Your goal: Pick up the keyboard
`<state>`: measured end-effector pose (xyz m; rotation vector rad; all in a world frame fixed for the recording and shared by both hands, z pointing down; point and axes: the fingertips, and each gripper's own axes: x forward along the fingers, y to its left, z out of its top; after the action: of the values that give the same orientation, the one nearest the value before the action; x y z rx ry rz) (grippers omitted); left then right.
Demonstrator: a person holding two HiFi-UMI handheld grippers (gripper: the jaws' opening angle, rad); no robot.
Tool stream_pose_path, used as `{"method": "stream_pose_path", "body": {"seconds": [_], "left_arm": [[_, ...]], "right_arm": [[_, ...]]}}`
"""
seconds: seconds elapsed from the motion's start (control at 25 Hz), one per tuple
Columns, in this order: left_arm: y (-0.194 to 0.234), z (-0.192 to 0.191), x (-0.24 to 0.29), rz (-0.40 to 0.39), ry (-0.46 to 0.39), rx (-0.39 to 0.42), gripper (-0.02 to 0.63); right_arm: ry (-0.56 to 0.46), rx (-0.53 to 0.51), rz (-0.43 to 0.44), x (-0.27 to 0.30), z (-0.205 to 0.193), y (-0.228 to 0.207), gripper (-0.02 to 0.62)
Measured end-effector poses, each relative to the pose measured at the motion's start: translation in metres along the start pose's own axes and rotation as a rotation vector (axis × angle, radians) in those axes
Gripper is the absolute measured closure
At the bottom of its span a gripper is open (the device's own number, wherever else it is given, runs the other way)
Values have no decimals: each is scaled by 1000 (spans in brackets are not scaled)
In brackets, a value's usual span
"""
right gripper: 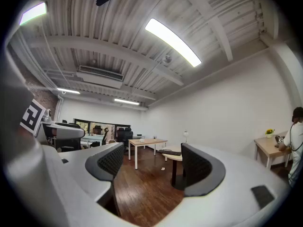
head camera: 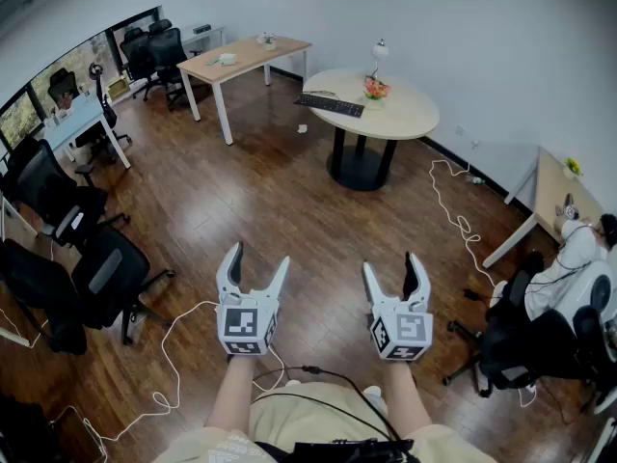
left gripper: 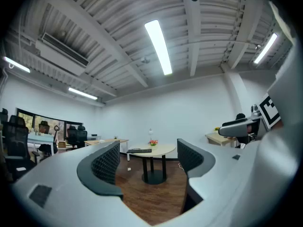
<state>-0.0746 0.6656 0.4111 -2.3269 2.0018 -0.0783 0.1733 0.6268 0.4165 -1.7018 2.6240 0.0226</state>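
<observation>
— While the keyboard (head camera: 330, 105) lies far across the room, does anything touch it?

— Nothing does. It rests flat on the round table (head camera: 410, 119), toward the table's left edge in the head view, black against the pale top. Just beside it stands a pot of flowers (head camera: 375, 89), with a white lamp (head camera: 381, 53) behind that.

— And what lies around the table?

— A dark wooden floor (head camera: 280, 201). A rectangular desk (head camera: 246, 56) stands to the table's left, apart from it, and a white cable (head camera: 451, 205) snakes over the boards on its right. Black office chairs (head camera: 106, 273) crowd the left side of the room. At the right edge a person in white (head camera: 576, 249) is beside a small desk (head camera: 549, 186).

— Where are the two grippers?

— Both are low in front of the person who holds them, side by side, pointing level toward the table and well apart from it. The left gripper (head camera: 258, 258) is released: its jaws stand spread with only air between the pads, and its own view frames the distant table and keyboard in the gap. The right gripper (head camera: 390, 266) is released too, jaws parted and holding nothing; in its own view the table sits partly behind the right-hand jaw.
</observation>
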Motion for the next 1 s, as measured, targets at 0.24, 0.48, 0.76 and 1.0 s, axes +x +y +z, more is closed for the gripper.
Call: {"method": "stream_pose_path", "body": {"seconds": [0.24, 0.48, 0.76, 1.0], "left_arm": [[32, -9, -17, -12, -5, -18, 249], [50, -12, -31, -14, -8, -60, 249], [52, -35, -8, 39, 6, -82, 249], [24, -52, 59, 47, 63, -85, 249]], "right_arm": [[45, -10, 4, 6, -12, 45, 195], [71, -38, 51, 16, -11, 79, 195], [106, -41, 71, 35, -41, 55, 195], [143, 31, 62, 80, -65, -20, 195]]}}
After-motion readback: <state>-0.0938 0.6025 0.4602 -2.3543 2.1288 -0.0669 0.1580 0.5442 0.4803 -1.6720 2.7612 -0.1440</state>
